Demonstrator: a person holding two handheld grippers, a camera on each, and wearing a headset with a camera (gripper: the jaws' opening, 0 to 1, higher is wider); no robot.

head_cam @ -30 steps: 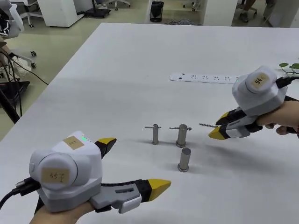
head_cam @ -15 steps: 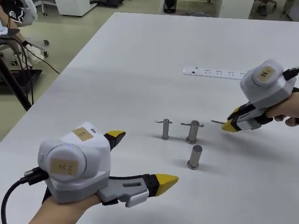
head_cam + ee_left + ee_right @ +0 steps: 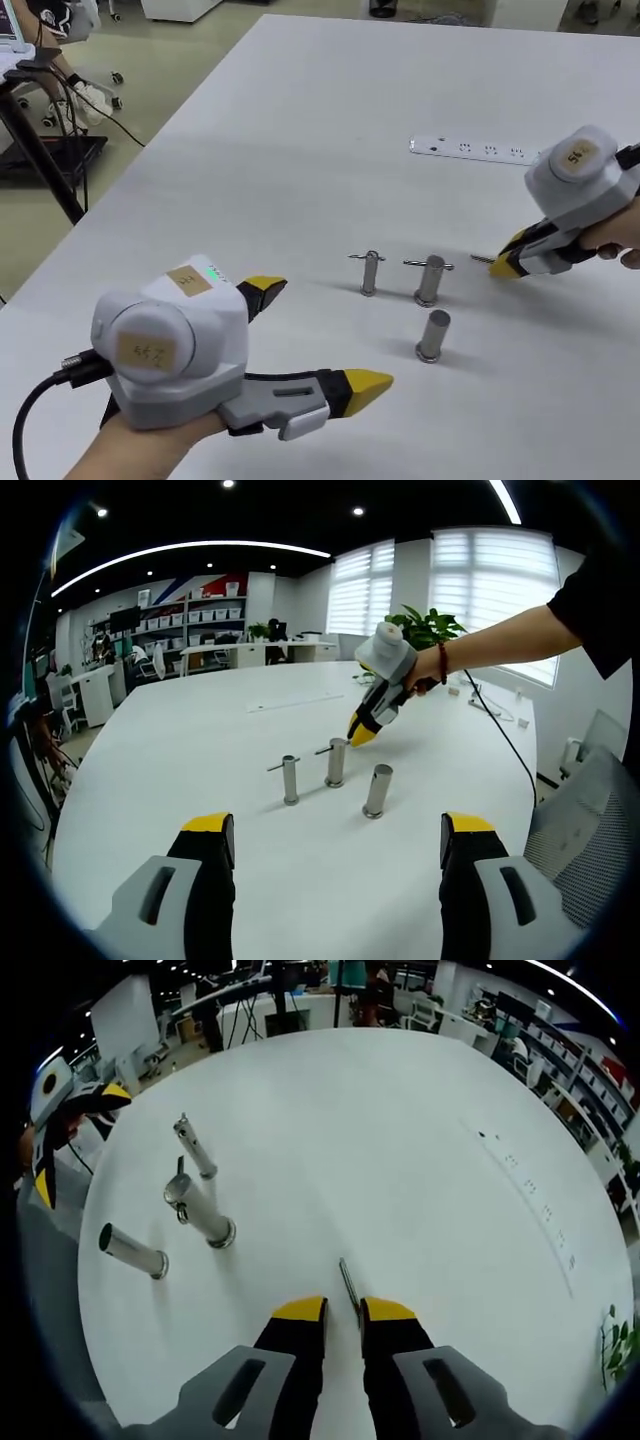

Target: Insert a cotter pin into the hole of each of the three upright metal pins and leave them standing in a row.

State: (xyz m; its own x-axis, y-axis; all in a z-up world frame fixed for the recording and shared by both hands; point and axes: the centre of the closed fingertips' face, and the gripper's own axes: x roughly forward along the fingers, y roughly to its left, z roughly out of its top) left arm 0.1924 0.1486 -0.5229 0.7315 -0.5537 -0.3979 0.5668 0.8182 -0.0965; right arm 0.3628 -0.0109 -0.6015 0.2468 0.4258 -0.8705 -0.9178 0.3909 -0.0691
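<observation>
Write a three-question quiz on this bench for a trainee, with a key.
1. True or false: the left tool is shut on a cotter pin.
2. Which upright metal pin has no cotter pin through it? A. the front pin, nearest the person; B. the back-left pin; C. the back-right pin.
3. Fill in: the right tool grips a thin ____ between its tips.
Key: 1 false, its jaws stand wide apart with nothing between them. 2 A. 3 cotter pin.
</observation>
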